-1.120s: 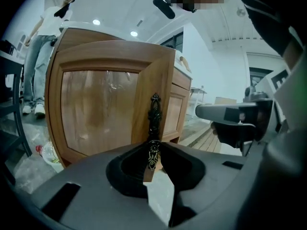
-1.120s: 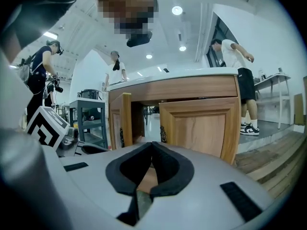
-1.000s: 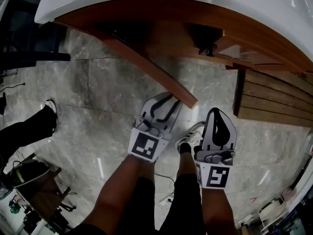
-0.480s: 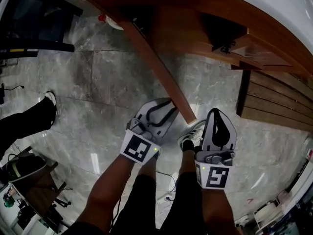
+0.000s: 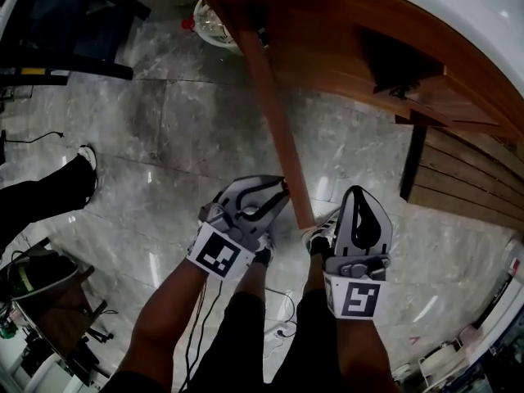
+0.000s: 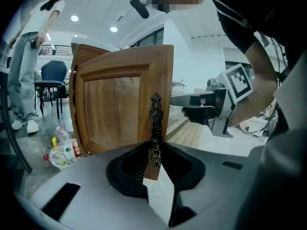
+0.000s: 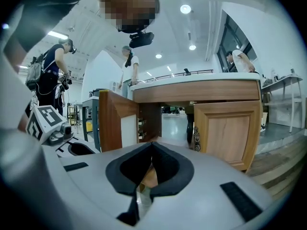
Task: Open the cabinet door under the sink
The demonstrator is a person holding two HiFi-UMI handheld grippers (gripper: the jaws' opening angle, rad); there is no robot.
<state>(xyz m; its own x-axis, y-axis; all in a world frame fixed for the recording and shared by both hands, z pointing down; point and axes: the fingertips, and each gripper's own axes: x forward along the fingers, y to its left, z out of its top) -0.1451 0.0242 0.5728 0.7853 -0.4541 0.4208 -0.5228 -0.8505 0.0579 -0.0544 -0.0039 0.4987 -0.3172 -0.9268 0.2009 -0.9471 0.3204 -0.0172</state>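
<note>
The wooden cabinet door point(image 5: 274, 113) under the white sink point(image 5: 458, 23) stands swung out over the marble floor. In the left gripper view its panel point(image 6: 115, 109) faces me, with a dark ornate metal handle point(image 6: 156, 116) along its free edge. My left gripper point(image 5: 278, 188) point(image 6: 153, 150) is shut on the lower end of that handle. My right gripper point(image 5: 366, 191) point(image 7: 151, 145) hovers to the right of the door's free edge, shut with nothing in it. In the right gripper view the open door point(image 7: 110, 123) and the dark cabinet inside point(image 7: 153, 121) lie ahead.
A second cabinet door point(image 7: 230, 133) with its own handle point(image 7: 195, 138) is to the right. A wooden slatted step point(image 5: 467, 178) lies at the right. A bag of plastic bottles point(image 6: 62, 150) point(image 5: 214, 23) sits on the floor behind the door. Another person's leg point(image 5: 49, 203) is at the left.
The door has swung further out from the cabinet. My left gripper has moved down and left in the head view with the handle. The right gripper has stayed beside it.
</note>
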